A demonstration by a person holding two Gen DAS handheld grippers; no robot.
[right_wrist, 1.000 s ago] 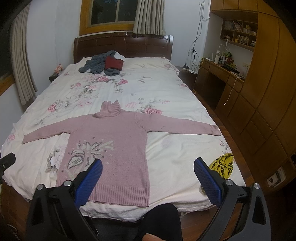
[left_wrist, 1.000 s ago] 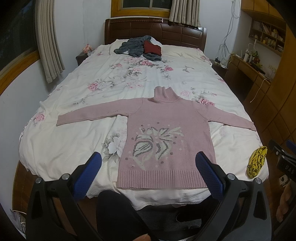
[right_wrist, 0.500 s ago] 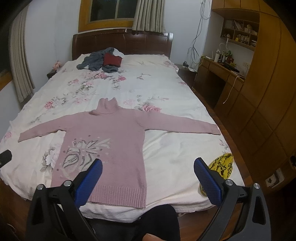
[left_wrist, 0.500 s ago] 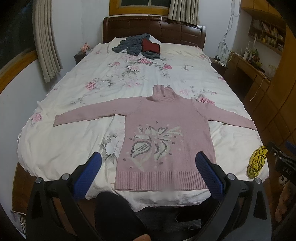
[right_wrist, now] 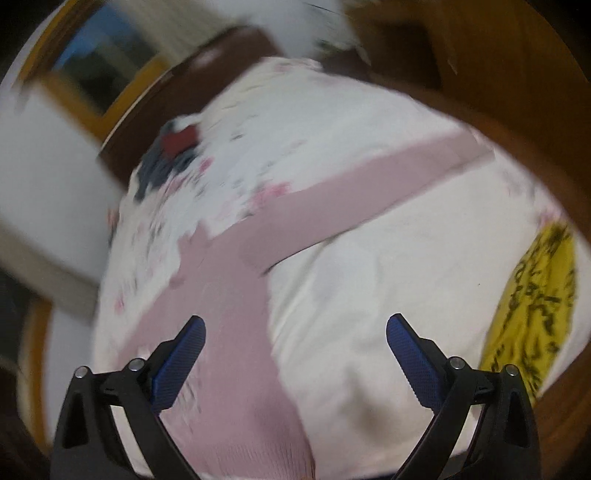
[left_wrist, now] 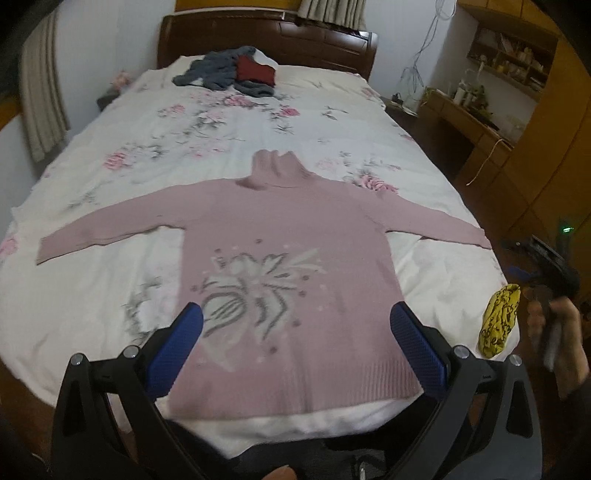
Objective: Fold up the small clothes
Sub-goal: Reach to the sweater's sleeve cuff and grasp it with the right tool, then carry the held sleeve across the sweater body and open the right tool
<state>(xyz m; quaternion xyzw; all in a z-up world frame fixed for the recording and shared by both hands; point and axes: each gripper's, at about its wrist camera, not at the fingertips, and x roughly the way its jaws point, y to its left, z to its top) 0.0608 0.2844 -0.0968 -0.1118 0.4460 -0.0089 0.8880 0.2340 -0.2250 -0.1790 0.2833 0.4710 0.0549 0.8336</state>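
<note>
A pink turtleneck sweater [left_wrist: 288, 236] with a grey and white flower pattern lies flat, front up, on the floral bedspread [left_wrist: 221, 122], both sleeves spread out sideways. My left gripper [left_wrist: 295, 314] is open above the sweater's lower front, near the hem. In the blurred, tilted right wrist view the sweater [right_wrist: 236, 295] runs from the lower left, with its right sleeve [right_wrist: 369, 181] reaching to the upper right. My right gripper [right_wrist: 295, 328] is open low over the bed, beside the sweater's right edge. Neither gripper holds anything.
A yellow patterned cloth [left_wrist: 500, 321] [right_wrist: 532, 291] sits at the bed's near right corner. Grey and dark red clothes [left_wrist: 232, 70] are piled by the wooden headboard [left_wrist: 266, 33]. A desk [left_wrist: 469, 125] and wooden wardrobe [left_wrist: 554, 147] stand right of the bed. A hand [left_wrist: 557, 332] holds the right gripper there.
Both grippers have moved forward and down toward the bed. The right one has swung and tilted sharply, blurring its view. The sweater lies as before.
</note>
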